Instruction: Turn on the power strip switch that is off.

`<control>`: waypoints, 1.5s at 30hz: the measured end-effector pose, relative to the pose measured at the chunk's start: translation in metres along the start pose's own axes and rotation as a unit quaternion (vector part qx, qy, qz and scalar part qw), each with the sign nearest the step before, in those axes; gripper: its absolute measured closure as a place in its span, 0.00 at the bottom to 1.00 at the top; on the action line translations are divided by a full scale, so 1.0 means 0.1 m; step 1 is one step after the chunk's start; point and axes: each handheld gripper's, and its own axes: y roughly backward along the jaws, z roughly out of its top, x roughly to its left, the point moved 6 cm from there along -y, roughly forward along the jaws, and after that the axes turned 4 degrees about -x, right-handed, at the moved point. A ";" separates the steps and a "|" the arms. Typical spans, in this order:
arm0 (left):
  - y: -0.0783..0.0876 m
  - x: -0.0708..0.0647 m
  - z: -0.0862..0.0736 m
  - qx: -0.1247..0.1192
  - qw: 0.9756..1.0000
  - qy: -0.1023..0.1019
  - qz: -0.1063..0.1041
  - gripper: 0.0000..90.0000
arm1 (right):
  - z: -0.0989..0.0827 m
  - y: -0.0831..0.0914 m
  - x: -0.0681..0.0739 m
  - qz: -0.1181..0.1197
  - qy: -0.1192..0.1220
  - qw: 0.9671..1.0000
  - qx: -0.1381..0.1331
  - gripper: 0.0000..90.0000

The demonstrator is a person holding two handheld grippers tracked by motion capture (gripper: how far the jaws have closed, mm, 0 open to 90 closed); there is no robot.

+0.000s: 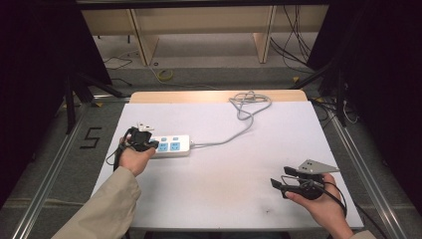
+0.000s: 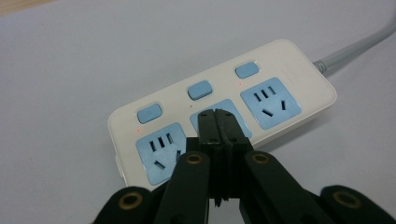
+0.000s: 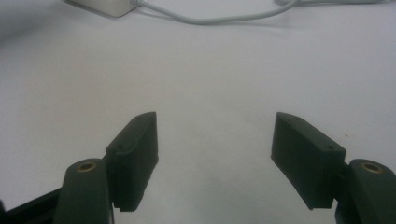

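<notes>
So we saw a white power strip [image 2: 224, 116] with three blue sockets; left gripper [image 2: 218, 122] closed over it, right gripper [image 3: 215, 154] open.

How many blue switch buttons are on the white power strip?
3, in one row on the power strip: left button, middle button, right button. None seems hidden.

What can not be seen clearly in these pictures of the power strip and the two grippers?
- Middle socket of the power strip: left gripper view, covered by the shut left gripper.
- Whether those tips touch the strip: cannot tell.
- Cable far end: high view, lost in its own tangle of loops at the table's far edge.
- Strip in the right gripper view: cut off by the top edge, beyond the open right gripper.
</notes>
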 end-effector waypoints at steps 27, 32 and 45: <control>-0.05 0.05 0.04 0.002 1.000 0.006 0.004 1.00 | 0.00 0.00 0.00 0.001 0.000 1.000 -0.001 0.36; -0.07 0.07 0.05 0.001 1.000 0.009 0.006 1.00 | 0.00 -0.01 0.00 0.001 0.000 1.000 -0.001 0.36; -0.10 0.08 0.06 0.005 1.000 0.008 0.007 1.00 | 0.00 -0.01 0.00 0.002 0.001 1.000 0.000 0.36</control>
